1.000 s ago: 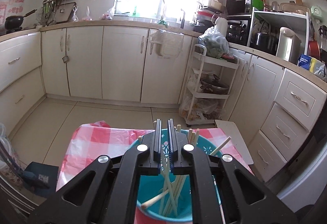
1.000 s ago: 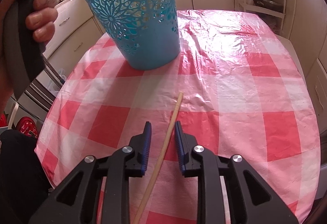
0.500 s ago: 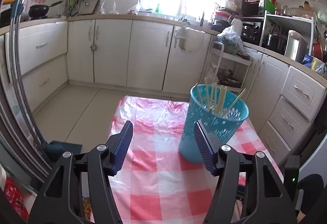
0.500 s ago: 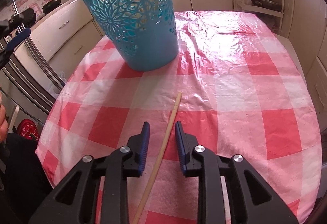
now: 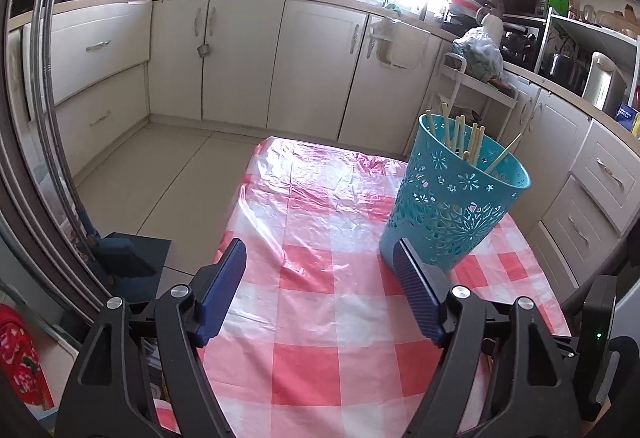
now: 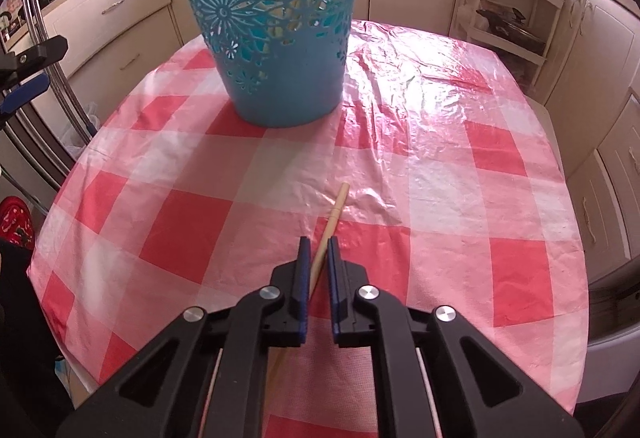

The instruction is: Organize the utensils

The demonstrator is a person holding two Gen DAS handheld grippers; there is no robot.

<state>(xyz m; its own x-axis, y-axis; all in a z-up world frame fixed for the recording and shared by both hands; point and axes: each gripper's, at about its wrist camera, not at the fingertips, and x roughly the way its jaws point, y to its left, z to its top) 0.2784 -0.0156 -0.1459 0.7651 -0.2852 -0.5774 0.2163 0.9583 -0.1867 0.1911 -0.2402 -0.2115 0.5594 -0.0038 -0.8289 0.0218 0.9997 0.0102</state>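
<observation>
A single wooden chopstick [image 6: 337,208] lies on the red-and-white checked tablecloth [image 6: 440,158], pointing toward a teal cut-out basket [image 6: 276,38]. My right gripper [image 6: 318,241] is shut on the chopstick's near part, with the stick running back under it. In the left wrist view the basket [image 5: 448,214] stands at the table's right and holds several chopsticks [image 5: 460,138] upright. My left gripper [image 5: 320,244] hovers over the cloth [image 5: 304,238], to the left of the basket. Its jaws are opening wide, with nothing between them.
Cream kitchen cabinets surround the table on three sides. A white trolley rack [image 6: 512,18] stands beyond the far right corner. A dark dustpan and brush [image 5: 128,258] sit on the floor left of the table, beside a steel fridge handle [image 5: 52,118].
The left gripper has pulled back and left from above the basket, dropped lower and opened. The right gripper's jaws have closed onto the chopstick and barely shifted.
</observation>
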